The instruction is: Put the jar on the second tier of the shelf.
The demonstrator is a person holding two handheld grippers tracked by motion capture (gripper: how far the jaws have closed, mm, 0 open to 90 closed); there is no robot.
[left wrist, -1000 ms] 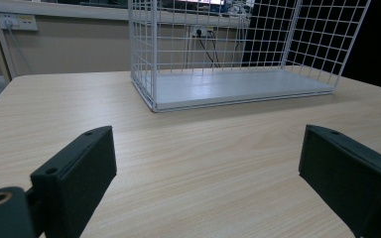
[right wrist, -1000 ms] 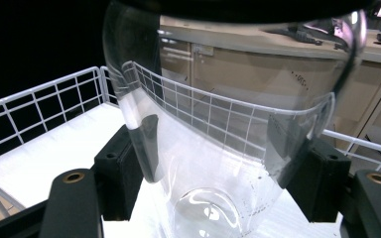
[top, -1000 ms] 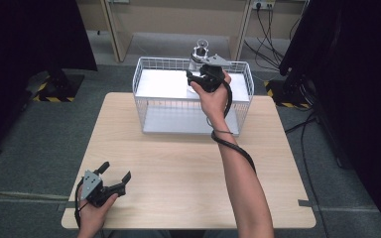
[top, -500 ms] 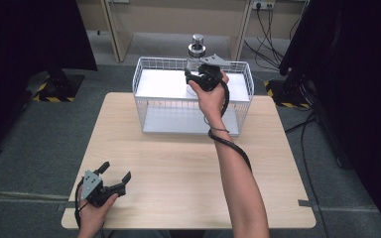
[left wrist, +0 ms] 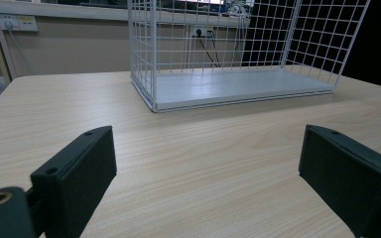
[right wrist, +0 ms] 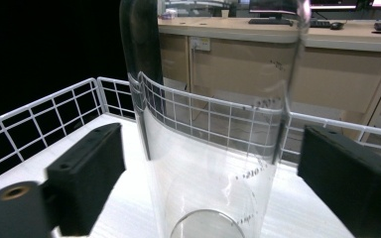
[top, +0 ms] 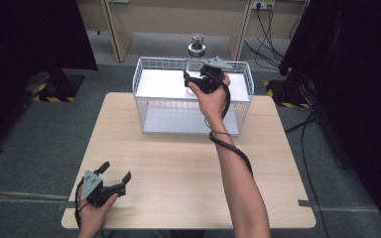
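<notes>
Clear glass is what matters at this moment: a tall see-through bottle [right wrist: 211, 134] with printed measuring marks stands upright inside the white wire basket [top: 238, 106], near its back edge, at the upper middle of the high view. In that view its dark capped top [top: 196, 48] rises above the basket rim, just up and left of the right gripper [top: 198, 82].

The right gripper view puts the bottle dead centre, its long axis running straight up the frame, with one black jaw on each side. The jaws are spread wide and a gap shows on both sides of the glass, so nothing is held. Judging from this, the bottle lies straight ahead of that gripper, which already brackets it side-on across its width; a grasp would seem to need little more than squeezing inward, perhaps after easing forward. Whether the glass sits fully between the jaws or a little beyond their tips I cannot tell.

At the lower left of the high view the left gripper [top: 113, 179] rests on the wooden table [top: 178, 163], jaws apart and empty, well away from the basket. The right hand is plainly the nearer one.
</notes>
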